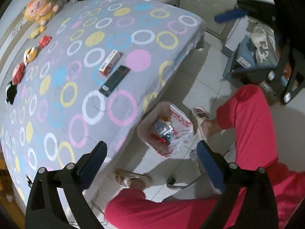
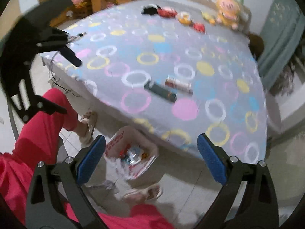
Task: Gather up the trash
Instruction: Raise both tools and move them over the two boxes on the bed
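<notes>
Both my tools are empty. My left tool [image 1: 150, 150] has its blue pads spread wide with nothing between them, and my right tool [image 2: 151, 148] is spread just as wide, also bare. Each one hangs above the floor beside the bed, pointing steeply down.

Just below them, on the tiled floor between my two sandalled feet, sits one trash bag [image 1: 179, 122], white with red print, its mouth open. Inside it I see a small heap of wrappers [image 1: 164, 131], too jumbled to count. I judge that I am between pickups: some rubbish is already in the bag, and there is more to fetch.

Further out, on the bed [image 1: 80, 103] with its ring-patterned grey sheet, lie the two pieces left. One is a dark box [image 1: 114, 81], long and flat; just beside it, perhaps touching at a corner, is one red-and-white box [image 1: 111, 63]. They are near the bed's edge and well apart from the bag.

The next move calls for swinging a tool over the mattress, straddling one box across its narrow width, closing on it and carrying it to the bag's mouth. Each tool could take one.

Farthest away, along the wall side of the bed, stands a row of soft toys [image 1: 39, 9]: I count six, one large and orange, the others small. I judge these are not trash.
</notes>
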The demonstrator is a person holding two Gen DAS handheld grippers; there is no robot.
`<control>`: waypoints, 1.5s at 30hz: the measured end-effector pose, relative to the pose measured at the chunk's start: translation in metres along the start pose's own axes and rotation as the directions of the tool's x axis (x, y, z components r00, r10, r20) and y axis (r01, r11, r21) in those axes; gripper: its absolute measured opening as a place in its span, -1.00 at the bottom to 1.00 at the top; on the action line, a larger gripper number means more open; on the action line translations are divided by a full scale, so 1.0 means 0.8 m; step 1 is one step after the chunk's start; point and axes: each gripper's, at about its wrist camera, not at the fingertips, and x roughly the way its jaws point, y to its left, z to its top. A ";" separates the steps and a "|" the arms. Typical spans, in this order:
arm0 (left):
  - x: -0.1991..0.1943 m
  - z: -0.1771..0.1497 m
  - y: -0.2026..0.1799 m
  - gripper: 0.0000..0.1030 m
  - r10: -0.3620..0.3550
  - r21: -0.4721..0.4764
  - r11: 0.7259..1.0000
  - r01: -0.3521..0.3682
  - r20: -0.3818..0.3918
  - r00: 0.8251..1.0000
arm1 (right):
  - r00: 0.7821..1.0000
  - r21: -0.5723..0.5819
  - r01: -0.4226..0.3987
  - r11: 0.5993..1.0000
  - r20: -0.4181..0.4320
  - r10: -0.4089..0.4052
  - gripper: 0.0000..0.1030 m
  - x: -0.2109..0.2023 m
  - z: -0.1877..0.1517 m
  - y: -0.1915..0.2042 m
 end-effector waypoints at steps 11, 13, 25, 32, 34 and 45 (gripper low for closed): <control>-0.026 0.055 0.026 0.80 -0.092 0.119 0.988 0.098 -0.053 0.994 | 0.997 -0.177 -0.063 0.982 0.040 0.071 0.83 -0.044 0.061 -0.055; -0.018 0.067 0.033 0.80 -0.088 0.146 0.984 0.099 -0.081 0.993 | 0.996 -0.195 -0.086 0.977 0.022 0.092 0.83 -0.037 0.073 -0.066; 0.085 0.148 0.105 0.80 -0.143 0.172 0.971 0.168 -0.150 0.978 | 0.987 -0.258 -0.156 0.953 -0.078 0.141 0.84 0.089 0.133 -0.141; 0.139 0.172 0.132 0.80 -0.169 0.174 0.965 0.196 -0.160 0.973 | 0.975 -0.267 -0.205 0.942 -0.143 0.172 0.84 0.179 0.158 -0.177; 0.155 0.172 0.139 0.80 -0.182 0.175 0.962 0.208 -0.155 0.971 | 0.969 -0.257 -0.227 0.939 -0.158 0.191 0.84 0.202 0.159 -0.183; 0.235 0.170 0.173 0.80 -0.222 0.123 0.961 0.247 -0.188 0.957 | 0.920 -0.265 -0.334 0.904 -0.302 0.251 0.84 0.338 0.159 -0.178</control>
